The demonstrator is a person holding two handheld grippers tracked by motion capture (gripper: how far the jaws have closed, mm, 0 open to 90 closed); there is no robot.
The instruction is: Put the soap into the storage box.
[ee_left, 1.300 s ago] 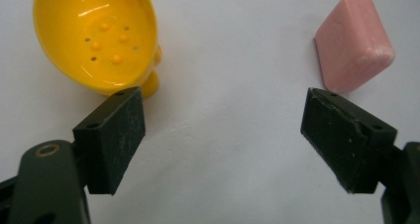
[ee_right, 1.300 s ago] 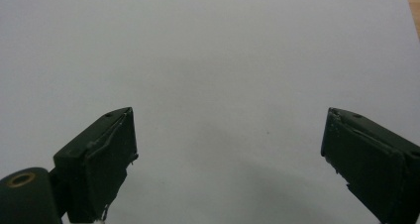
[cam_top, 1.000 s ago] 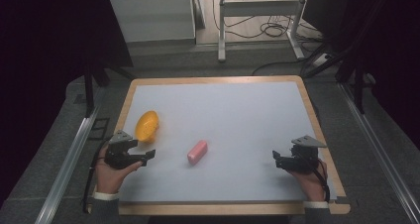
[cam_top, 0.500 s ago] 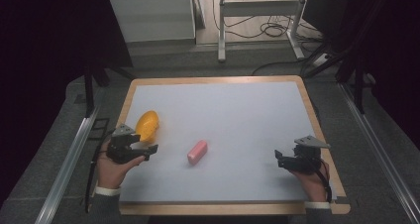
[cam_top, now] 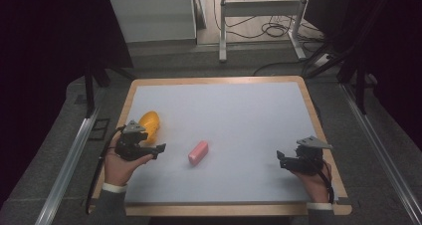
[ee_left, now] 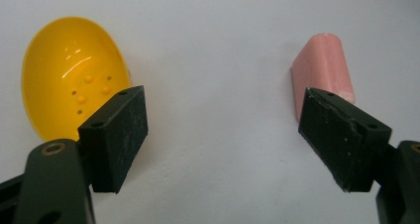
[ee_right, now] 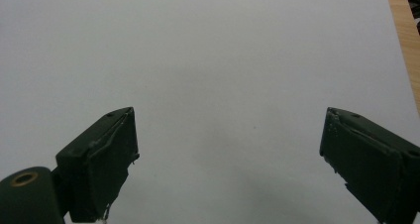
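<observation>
A yellow egg-shaped shell half [cam_top: 150,123] lies on the white mat at the left; its hollow side with small holes faces the camera in the left gripper view [ee_left: 69,87]. A pink rounded block [cam_top: 198,152] lies near the mat's middle, also at the upper right of the left gripper view [ee_left: 321,70]. My left gripper [cam_top: 158,149] is open just in front of the shell, pointing right toward the block, nothing between its jaws [ee_left: 225,140]. My right gripper [cam_top: 281,160] is open at the right side over bare mat [ee_right: 228,159], holding nothing.
The white mat [cam_top: 234,115] sits on a wooden board [cam_top: 312,105] whose edge shows at the top right of the right gripper view [ee_right: 403,30]. Metal rails [cam_top: 69,160] run along both sides. A white cabinet [cam_top: 152,18] and a desk frame with cables [cam_top: 259,16] stand behind.
My left gripper has shifted slightly back toward the yellow shell. My right gripper has drifted a little toward the near right edge. The shell and block have not moved.
</observation>
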